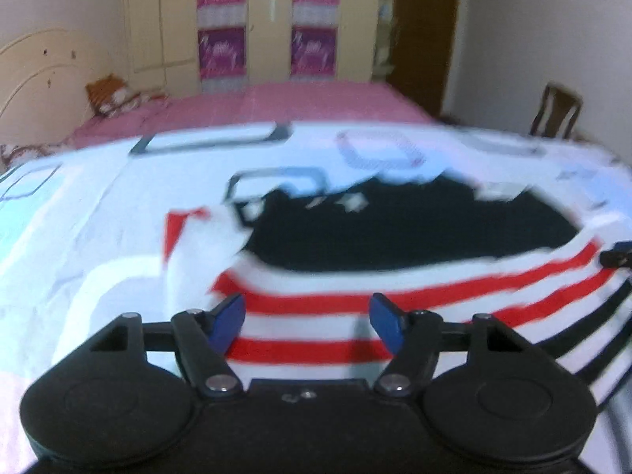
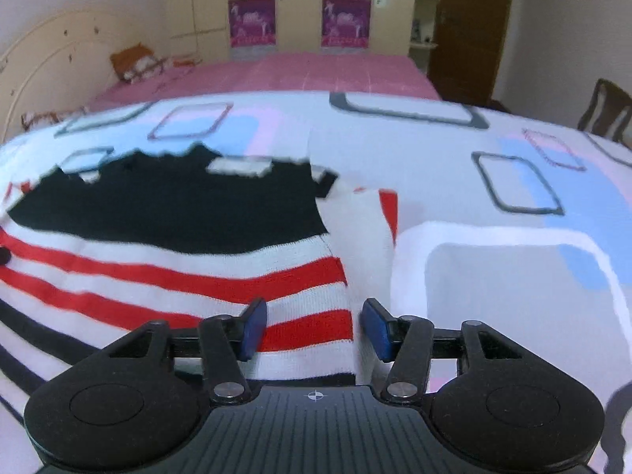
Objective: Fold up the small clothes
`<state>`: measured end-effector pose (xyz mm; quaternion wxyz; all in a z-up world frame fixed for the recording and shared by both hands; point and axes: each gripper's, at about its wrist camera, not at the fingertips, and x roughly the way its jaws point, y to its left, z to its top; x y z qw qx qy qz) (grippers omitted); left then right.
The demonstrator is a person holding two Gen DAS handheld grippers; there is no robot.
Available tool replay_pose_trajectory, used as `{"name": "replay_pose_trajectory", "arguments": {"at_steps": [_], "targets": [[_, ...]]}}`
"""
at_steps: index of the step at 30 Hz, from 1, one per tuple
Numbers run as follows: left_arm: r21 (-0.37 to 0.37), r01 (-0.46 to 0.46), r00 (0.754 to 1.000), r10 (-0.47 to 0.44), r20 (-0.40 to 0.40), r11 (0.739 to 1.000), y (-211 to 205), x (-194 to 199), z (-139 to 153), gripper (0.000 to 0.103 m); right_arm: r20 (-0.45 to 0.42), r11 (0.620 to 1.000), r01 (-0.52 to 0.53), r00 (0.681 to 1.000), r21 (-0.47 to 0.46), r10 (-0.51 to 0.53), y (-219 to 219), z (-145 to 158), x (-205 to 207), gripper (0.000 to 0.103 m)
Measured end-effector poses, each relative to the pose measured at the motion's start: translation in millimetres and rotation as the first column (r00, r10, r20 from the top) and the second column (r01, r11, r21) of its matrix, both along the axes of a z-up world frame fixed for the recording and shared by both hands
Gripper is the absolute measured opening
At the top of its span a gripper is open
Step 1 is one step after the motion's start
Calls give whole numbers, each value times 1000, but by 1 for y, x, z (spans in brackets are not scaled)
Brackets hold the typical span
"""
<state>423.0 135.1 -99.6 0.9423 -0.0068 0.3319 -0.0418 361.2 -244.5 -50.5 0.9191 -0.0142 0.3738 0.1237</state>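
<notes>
a big bed (image 2: 276, 75) with a pink cover fills the room far ahead of both grippers, with a pale wardrobe (image 2: 197, 8) behind it that has purple pictures on its doors

closer in, right under the grippers, lies a white sheet (image 2: 493, 276) with blue, pink and grey square shapes on it

on that sheet lies the small sweater (image 2: 170, 213), spread out flat. its top part is black and sits farther from the grippers. its lower part is white with red stripes and sits nearest to them. down by the hem there are black stripes too. one sleeve of it is white with a red bit, and it lies just past the right gripper, a little to the right of the black part

in the left wrist view the same sweater (image 1: 395, 237) looks blurry, and its striped part reaches right up between the blue pads

a brown chair (image 2: 604, 110) stands far off to the right, by the wall, and a brown door (image 2: 470, 27) is near it

the left gripper (image 1: 306, 322) has its two blue pads spread apart over the red and white stripes, and they do not pinch the cloth

the right gripper (image 2: 316, 326) also has its blue pads spread apart. the sweater's right edge runs in between them, but the pads are not squeezing it

an orange and white pillow (image 2: 134, 63) lies far away at the head of the bed
</notes>
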Motion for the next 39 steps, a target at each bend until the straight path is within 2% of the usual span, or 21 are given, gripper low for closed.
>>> {"name": "replay_pose_trajectory", "arguments": {"at_steps": [3,5,8,11,13,15,17,19,22,27,29,31,33,36,38,39], "targets": [[-13,74,997,-74,19,997,-32,-11,4,70,61,997,-79,995,8,79,32,13,-22,53],[-34,123,992,-123,-5,992,-54,-16,-3,70,48,988,-155,987,13,154,57,10,-31,53],[3,169,985,-169,-36,986,-73,-25,-18,73,-12,972,-220,975,-82,220,89,-8,-41,53],[-27,161,986,-162,-33,987,-65,-33,-21,73,-58,977,-189,981,-100,184,84,-13,-49,53],[-47,140,990,-140,-12,989,-56,-39,-11,70,-43,979,-182,983,-93,179,81,-7,-57,53],[-45,122,992,-122,11,991,-52,-46,-9,70,-7,980,-196,981,-27,196,77,0,-67,53],[-57,106,994,-106,-6,993,-50,-49,-13,67,-2,972,-236,972,-14,236,90,1,-75,53],[-55,89,996,-91,-19,994,-51,-55,-16,67,-11,957,-290,957,-17,290,109,-4,-83,53],[-35,70,997,-71,-27,997,-45,-63,-17,67,-36,957,-284,959,-61,282,118,-17,-93,53],[-19,-20,999,19,-41,1000,-4,-76,-22,57,-46,979,-157,987,-131,152,67,-19,-100,53],[-48,-34,998,32,-45,998,12,-82,-24,57,-84,990,-123,990,-65,117,34,-22,-102,53],[-56,-25,999,23,-42,998,17,-85,-24,57,-86,990,-133,988,-43,129,23,-15,-105,53],[-74,-31,999,28,-47,997,18,-84,-23,58,-31,997,-80,996,-20,79,7,-2,-105,53],[-76,-36,998,32,-53,996,15,-81,-23,58,-45,1000,31,999,3,-31,-20,-1,-91,53],[-74,-36,998,32,-55,997,13,-80,-23,58,-75,998,49,996,36,-46,-32,-5,-84,52],[-73,-35,998,31,-55,997,14,-81,-23,58,-106,997,49,993,61,-43,-36,-9,-79,46]]}}
